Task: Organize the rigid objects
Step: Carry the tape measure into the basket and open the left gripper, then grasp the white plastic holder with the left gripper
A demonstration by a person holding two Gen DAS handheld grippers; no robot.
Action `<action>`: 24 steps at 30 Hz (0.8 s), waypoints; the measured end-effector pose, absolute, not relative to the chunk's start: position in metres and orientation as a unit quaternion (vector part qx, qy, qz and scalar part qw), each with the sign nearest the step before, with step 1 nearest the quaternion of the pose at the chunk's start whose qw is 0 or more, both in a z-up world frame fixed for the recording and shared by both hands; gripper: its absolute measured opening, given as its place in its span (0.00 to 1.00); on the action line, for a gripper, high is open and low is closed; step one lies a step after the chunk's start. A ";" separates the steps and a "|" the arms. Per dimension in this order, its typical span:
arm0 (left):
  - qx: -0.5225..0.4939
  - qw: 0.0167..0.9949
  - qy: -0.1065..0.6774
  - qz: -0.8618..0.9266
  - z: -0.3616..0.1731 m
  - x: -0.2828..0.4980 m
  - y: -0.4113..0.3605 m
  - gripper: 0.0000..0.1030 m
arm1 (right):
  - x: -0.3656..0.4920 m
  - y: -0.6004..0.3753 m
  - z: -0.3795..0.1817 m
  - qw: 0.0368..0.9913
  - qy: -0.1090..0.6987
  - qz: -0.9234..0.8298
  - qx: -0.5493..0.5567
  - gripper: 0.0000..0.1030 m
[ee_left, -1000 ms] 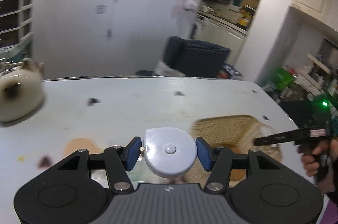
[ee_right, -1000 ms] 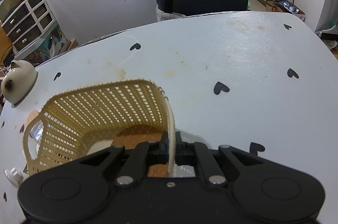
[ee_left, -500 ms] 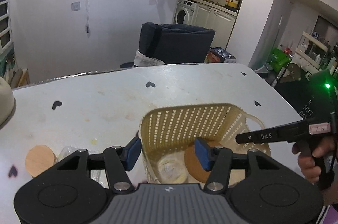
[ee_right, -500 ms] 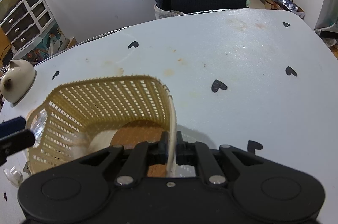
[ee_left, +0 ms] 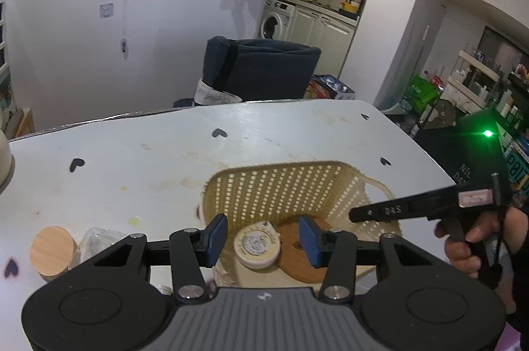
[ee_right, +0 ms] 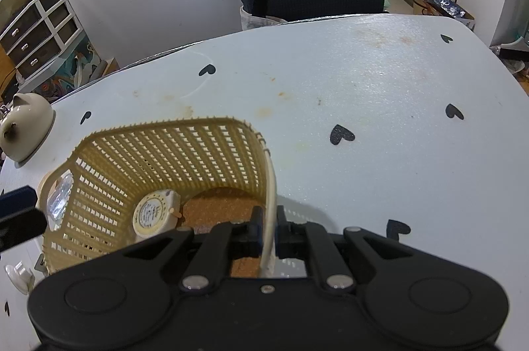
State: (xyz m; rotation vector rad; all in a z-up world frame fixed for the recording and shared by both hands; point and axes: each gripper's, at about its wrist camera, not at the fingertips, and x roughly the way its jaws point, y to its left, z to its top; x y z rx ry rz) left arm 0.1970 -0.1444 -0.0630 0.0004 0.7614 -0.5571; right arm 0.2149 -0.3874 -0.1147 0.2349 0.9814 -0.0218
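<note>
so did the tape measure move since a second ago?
Yes. The tape measure left the left gripper fingers and now lies in the basket, beside the cork coaster.

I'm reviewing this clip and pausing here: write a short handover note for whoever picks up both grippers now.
Left gripper: open and empty above the basket, jaws just narrowing.
Right gripper: shut on the basket's handle, steadying it.
Done: tape measure and cork coaster lie inside the basket.
Left: wooden disc and clear plastic piece on the table beside the basket.
</note>
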 end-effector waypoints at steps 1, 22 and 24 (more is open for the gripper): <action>0.001 0.890 0.368 -0.271 -0.063 0.196 -0.145 0.47 | 0.215 -0.387 -0.115 0.875 0.470 -0.010 0.113 0.06; -0.004 0.883 0.390 -0.261 -0.058 0.154 -0.119 0.97 | 0.215 -0.387 -0.114 0.875 0.470 -0.011 0.111 0.06; -0.008 0.885 0.391 -0.252 -0.061 0.150 -0.109 0.99 | 0.215 -0.388 -0.114 0.875 0.471 -0.012 0.111 0.06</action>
